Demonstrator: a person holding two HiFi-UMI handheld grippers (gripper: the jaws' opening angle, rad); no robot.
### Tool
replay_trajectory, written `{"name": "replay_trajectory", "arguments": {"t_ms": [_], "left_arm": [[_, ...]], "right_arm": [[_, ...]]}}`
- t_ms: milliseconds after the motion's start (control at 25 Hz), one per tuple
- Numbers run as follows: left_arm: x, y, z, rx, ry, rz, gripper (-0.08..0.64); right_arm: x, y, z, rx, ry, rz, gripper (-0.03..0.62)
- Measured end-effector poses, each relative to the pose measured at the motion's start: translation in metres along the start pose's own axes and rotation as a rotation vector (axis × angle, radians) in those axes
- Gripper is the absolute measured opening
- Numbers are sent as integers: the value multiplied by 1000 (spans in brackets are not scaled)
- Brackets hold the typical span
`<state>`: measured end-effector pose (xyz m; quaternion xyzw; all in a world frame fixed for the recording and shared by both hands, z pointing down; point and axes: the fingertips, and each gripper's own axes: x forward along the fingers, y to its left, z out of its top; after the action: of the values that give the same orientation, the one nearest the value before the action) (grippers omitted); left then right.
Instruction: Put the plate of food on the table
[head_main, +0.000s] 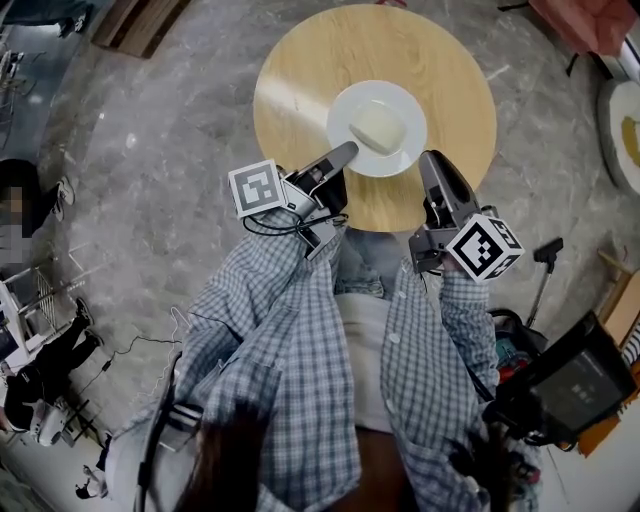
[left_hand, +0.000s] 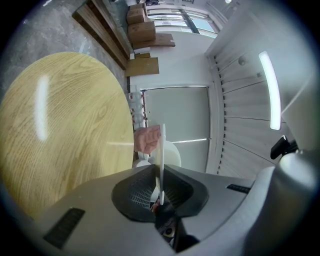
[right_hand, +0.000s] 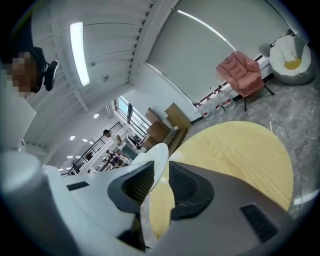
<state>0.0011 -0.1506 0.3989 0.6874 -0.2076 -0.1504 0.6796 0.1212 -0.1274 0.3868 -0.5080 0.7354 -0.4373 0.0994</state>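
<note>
A white plate with a pale lump of food is over the middle of the round wooden table. I cannot tell whether it rests on the top. My left gripper is shut on the plate's near-left rim. In the left gripper view the plate runs edge-on between the pads, with the food beyond. My right gripper is at the near-right rim. In the right gripper view the rim lies between the jaws against one pad, with a wide gap to the other, so this gripper is open.
The table stands on a grey marble floor. A pink armchair and a white round seat are off to the far right. Cardboard boxes stand by the wall. A person is at the left, and a black device at my right side.
</note>
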Motion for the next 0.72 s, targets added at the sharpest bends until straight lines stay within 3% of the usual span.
{"name": "replay_trajectory", "arguments": {"t_ms": [160,360,720], "left_arm": [[-4,1,-11,-8,1,-8,28],[-3,4,-17,0,10,-8,28],[-10,16,-20,-7,-1,35,28]], "right_arm": [[-1,1,-12,14,45,24,83],[3,2,-23,-46,113,25,84],[6,-2,-32,-60,139,21,84]]}}
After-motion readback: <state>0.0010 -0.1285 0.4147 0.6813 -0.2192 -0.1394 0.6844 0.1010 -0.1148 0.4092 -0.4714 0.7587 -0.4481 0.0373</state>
